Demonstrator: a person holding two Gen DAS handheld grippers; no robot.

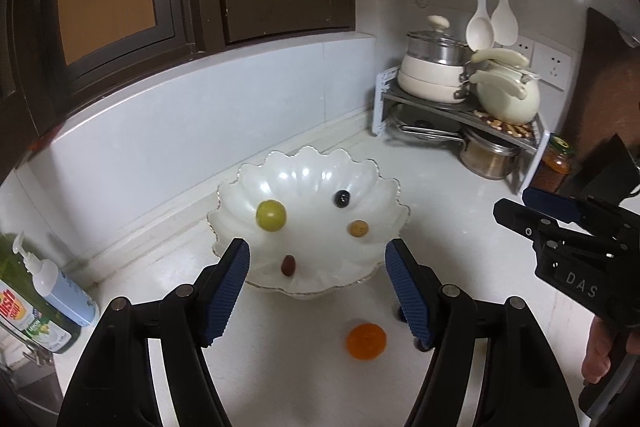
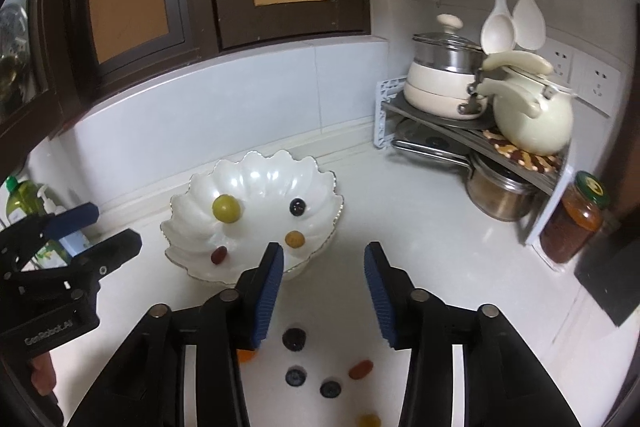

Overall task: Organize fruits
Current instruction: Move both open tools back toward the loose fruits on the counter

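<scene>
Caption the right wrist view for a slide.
Open right gripper over loose fruits on the counter; four already in the bowl.

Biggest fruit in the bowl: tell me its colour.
Yellow-green fruit, clearest in the left wrist view.

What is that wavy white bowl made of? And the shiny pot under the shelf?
The wavy bowl looks like glossy white glass or glazed ceramic: bright highlights on its ribs and a thin clear-looking rim; shiny plastic is possible too. The pot under the shelf looks like stainless steel: silvery, brushed, with dull reflections.
</scene>
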